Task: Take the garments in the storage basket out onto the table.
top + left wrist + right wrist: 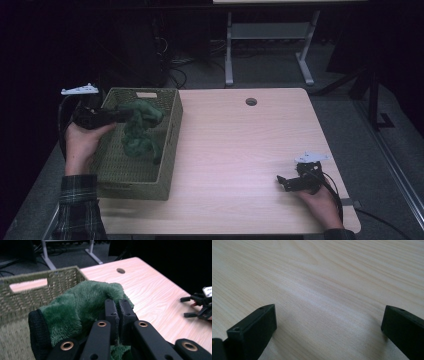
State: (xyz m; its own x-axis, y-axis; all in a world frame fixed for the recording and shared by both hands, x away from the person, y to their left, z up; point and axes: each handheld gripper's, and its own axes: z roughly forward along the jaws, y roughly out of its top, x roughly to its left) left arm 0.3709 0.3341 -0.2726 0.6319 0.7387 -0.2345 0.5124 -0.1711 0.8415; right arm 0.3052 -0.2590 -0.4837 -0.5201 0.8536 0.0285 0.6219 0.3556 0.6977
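Observation:
A fuzzy green cloth (141,129) with a black cuff hangs over the woven basket (168,150) at the table's left. My left gripper (126,115) is shut on the cloth's upper end and holds it above the basket, its lower folds trailing down inside. In the left gripper view the two jaws (119,308) pinch the green cloth (82,305) close together, with the basket's wall (30,293) behind. My right gripper (281,182) rests low at the table's front right, held in a hand. Its jaws stand wide apart over bare wood (329,290), with nothing between them.
The light wooden table (240,145) has a round cable hole (251,102) near its far edge. The basket has a cut-out handle (28,285) in its end wall. Beyond the table stand the legs of another desk (270,45) on a dark floor.

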